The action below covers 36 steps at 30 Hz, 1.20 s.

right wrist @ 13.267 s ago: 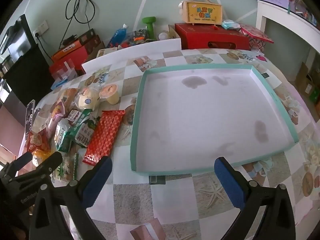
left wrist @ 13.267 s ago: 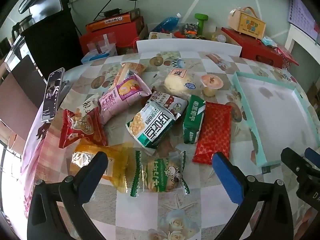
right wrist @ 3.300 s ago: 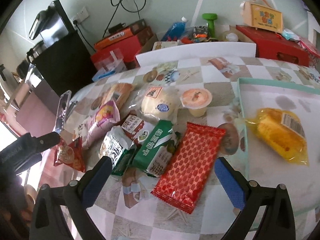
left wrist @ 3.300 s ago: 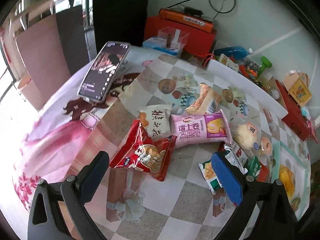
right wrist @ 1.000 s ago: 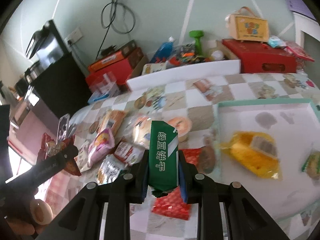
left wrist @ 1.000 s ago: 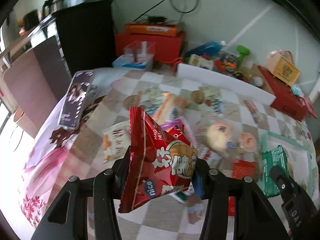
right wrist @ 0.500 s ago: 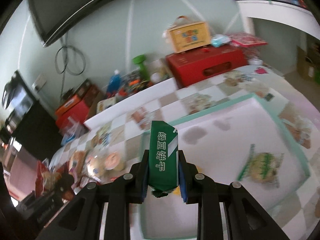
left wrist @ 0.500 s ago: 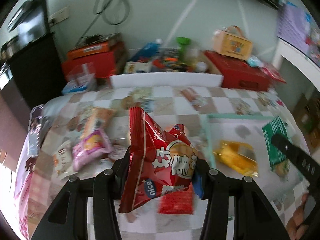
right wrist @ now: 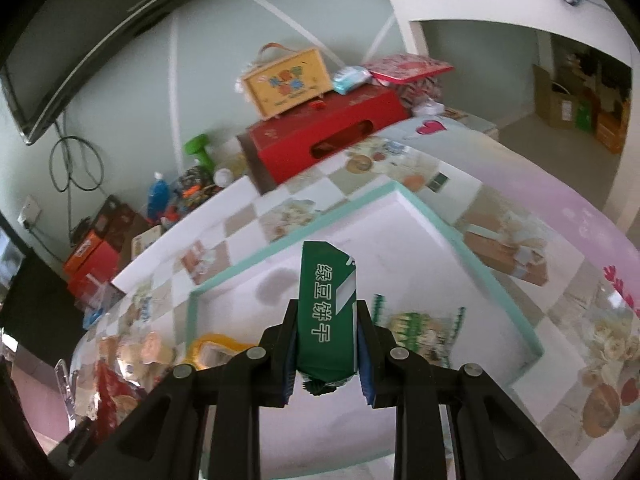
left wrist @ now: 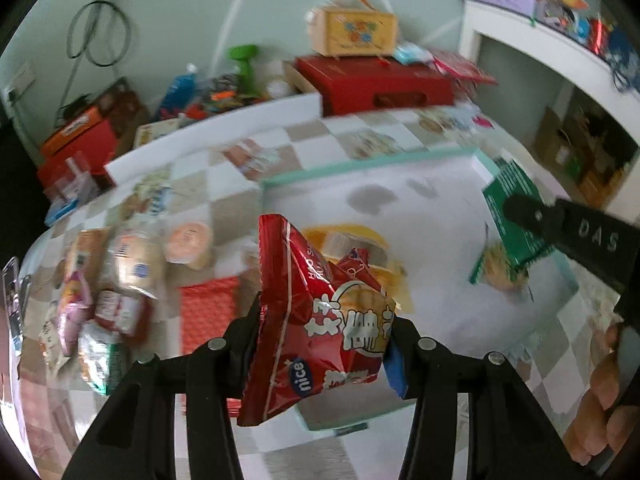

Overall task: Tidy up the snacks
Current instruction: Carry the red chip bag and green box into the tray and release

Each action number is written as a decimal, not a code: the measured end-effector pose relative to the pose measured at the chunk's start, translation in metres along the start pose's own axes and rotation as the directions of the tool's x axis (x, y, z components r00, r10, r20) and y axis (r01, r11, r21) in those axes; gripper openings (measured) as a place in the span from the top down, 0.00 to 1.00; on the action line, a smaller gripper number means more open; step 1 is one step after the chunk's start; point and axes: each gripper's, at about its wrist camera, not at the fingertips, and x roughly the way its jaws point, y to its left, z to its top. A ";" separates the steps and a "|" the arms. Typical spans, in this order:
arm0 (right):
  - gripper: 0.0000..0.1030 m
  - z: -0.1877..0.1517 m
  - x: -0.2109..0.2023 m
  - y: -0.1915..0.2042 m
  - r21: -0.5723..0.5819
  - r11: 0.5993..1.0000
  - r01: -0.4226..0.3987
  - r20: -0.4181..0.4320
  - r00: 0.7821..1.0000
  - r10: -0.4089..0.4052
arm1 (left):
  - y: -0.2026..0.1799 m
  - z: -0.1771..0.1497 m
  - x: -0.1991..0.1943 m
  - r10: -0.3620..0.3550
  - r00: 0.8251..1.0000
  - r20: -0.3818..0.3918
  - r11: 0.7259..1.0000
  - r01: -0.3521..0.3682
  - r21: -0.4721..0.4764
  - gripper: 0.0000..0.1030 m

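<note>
We held one snack in each tool, and both were above the tray (left wrist: 360,168), so the task was in its middle part, as far as we could judge. The left tool (left wrist: 320,344) was clamped on a red bag (left wrist: 320,320), and the right tool (right wrist: 326,354) was clamped on a green packet (right wrist: 326,312). Neither snack was put down yet.

Two snacks already lay inside the tray: a yellow packet (right wrist: 212,346) near its left side and a green-edged clear packet (right wrist: 420,330) closer to its right side. In the left view the green packet hung over the right part of the tray, just above the clear packet.

More snacks waited on the counter (left wrist: 192,184) to the left of the tray: a flat red wafer pack (left wrist: 208,308), a round bun (left wrist: 136,256), a jelly cup (left wrist: 188,242), a pink packet (left wrist: 72,304) and some others that were too blurred to name. So we judged that more than half of the work was left.

The red bag looked puffy and shiny, with white characters and a small blue "nice" mark, and it stood upright and crumpled between the fingers. The green packet was slim and firm-looking, held upright by its lower end, with white characters down its face.
</note>
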 end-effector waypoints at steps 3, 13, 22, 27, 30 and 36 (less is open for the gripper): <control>0.74 -0.002 0.006 -0.007 0.013 1.000 0.002 -0.026 1.000 -0.002 | -0.008 -0.002 0.010 -0.004 1.000 -0.014 1.000 0.004 0.021 0.50; 0.72 -0.009 0.019 -0.005 -0.002 1.000 -0.015 -0.077 0.997 0.014 | -0.008 0.000 0.012 -0.049 0.999 -0.005 0.999 0.049 0.007 0.34; 0.72 -0.008 0.015 0.002 -0.023 1.000 -0.019 -0.068 0.998 0.017 | 0.010 0.006 -0.008 -0.014 0.999 0.042 1.000 0.014 -0.006 0.26; 0.42 -0.013 0.024 0.011 -0.046 0.998 -0.031 -0.113 0.993 0.025 | 0.043 0.005 -0.004 0.055 0.998 0.032 0.994 -0.051 -0.100 0.09; 0.37 -0.016 0.028 0.019 -0.074 0.996 -0.039 -0.131 0.991 0.029 | 0.072 0.002 0.000 0.091 0.996 0.007 0.978 -0.088 -0.188 0.08; 0.18 -0.022 0.032 0.037 -0.131 0.990 -0.056 -0.135 0.990 0.038 | 0.120 -0.007 -0.002 0.141 0.990 -0.013 0.942 -0.139 -0.307 0.08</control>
